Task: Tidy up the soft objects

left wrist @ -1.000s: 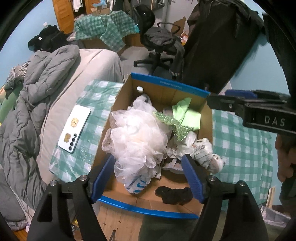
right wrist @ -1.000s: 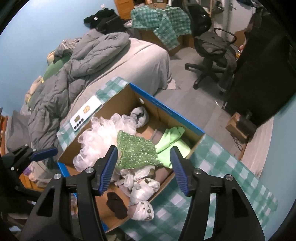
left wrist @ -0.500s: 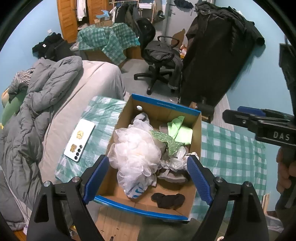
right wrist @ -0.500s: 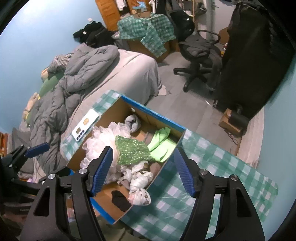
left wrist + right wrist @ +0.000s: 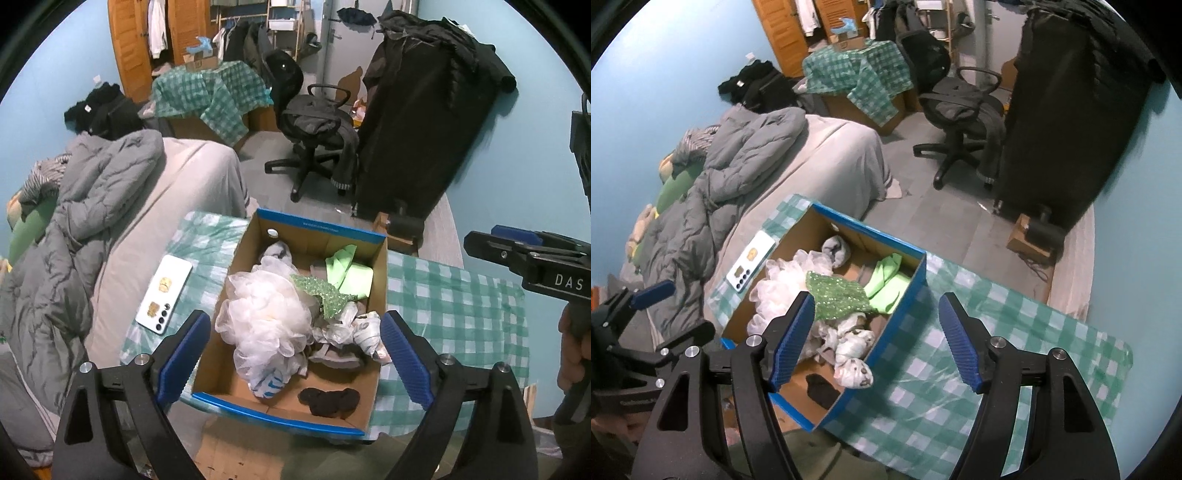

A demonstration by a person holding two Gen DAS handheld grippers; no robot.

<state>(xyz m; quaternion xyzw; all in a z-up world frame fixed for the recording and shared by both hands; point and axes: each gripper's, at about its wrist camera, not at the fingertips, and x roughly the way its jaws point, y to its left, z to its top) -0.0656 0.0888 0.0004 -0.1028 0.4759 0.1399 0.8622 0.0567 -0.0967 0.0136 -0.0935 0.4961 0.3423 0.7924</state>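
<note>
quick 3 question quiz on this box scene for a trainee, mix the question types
1. True or false: the left hand-held gripper is shut on the white mesh bath pouf.
2. Multiple choice: the white smartphone lies
A. inside the blue-rimmed cardboard box
B. on the green checked cloth beside the box
C. on the grey quilt
3. Fill in: the small black sock lies on the box floor near the ____ corner, seen from the left wrist.

Key
1. False; both the left and right hand-held gripper are open, holding nothing.
2. B
3. near right
</note>
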